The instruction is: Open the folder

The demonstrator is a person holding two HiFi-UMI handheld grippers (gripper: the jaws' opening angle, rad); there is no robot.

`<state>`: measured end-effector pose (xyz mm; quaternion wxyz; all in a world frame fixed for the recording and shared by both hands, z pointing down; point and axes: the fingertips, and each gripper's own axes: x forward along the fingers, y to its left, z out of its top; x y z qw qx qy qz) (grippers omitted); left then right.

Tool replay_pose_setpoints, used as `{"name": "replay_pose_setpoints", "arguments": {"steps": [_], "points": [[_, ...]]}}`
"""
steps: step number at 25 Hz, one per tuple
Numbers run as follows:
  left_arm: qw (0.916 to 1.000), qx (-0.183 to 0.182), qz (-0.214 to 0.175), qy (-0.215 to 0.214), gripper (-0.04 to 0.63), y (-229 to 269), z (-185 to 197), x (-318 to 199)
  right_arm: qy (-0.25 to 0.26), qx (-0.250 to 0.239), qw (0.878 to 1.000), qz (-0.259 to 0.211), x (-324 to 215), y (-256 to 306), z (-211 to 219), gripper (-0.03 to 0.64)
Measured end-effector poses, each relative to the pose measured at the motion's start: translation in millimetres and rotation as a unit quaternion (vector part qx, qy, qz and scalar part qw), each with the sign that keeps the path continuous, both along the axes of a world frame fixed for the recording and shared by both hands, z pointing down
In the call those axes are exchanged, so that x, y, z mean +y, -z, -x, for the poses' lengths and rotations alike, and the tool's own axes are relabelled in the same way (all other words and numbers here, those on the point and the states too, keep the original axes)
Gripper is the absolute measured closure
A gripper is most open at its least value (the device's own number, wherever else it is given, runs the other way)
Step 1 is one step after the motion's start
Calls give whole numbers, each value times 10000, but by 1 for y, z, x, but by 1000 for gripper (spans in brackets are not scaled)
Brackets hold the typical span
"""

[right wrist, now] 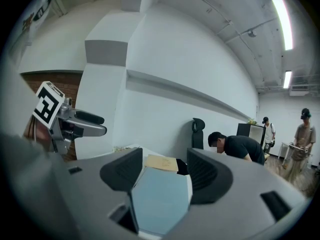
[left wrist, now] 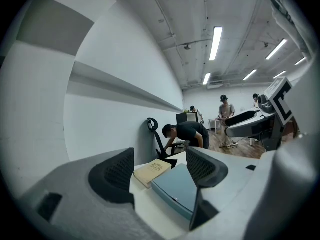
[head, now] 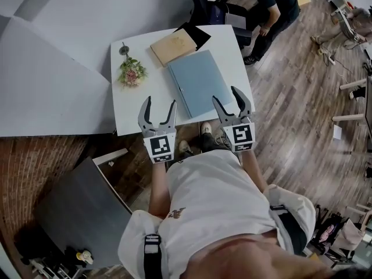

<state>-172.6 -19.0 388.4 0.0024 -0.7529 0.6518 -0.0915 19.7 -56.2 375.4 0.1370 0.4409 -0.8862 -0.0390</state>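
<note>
My head camera looks steeply down on the table [head: 129, 106] from above. Cameras on my left claw [head: 160, 101] and right claw [head: 225, 93] look nearly level across it, close; all share the folder [head: 199, 81].
</note>
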Motion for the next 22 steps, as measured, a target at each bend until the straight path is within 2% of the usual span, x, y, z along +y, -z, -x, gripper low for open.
{"name": "replay_pose_setpoints", "arguments": {"steps": [10, 22], "points": [[9995, -96, 179, 239, 259, -10, -19, -54, 371, -76, 9990, 217, -59, -17, -12, 350], [9952, -188, 646, 709, 261, -35, -36, -88, 1106, 0, 9915, 693, -105, -53, -19, 350]]}}
